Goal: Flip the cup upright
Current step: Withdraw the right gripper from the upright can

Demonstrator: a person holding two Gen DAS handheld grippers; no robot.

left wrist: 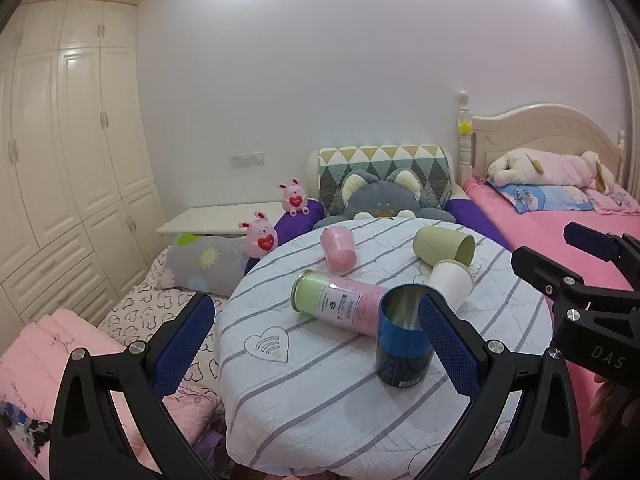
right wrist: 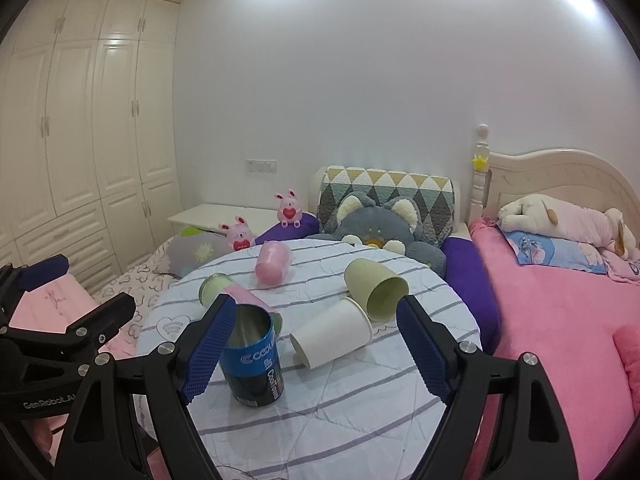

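Centrally, white cup [right wrist: 332,334] on its side, between wide-spread right jaws.

Place: a home bedroom.
Bed: pink bed [right wrist: 540,320] with carved headboard [right wrist: 560,172] lay at 3 o'clock.
Wardrobe: cream wardrobe [right wrist: 80,120] stood at 9 o'clock.
Toys: plush animals [right wrist: 380,224] sat at 12 o'clock.

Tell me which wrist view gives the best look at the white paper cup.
The right wrist view. There the white paper cup lies on its side in full sight between the open fingers of the right gripper. In the left wrist view, the cup is partly hidden behind a finger of the left gripper.
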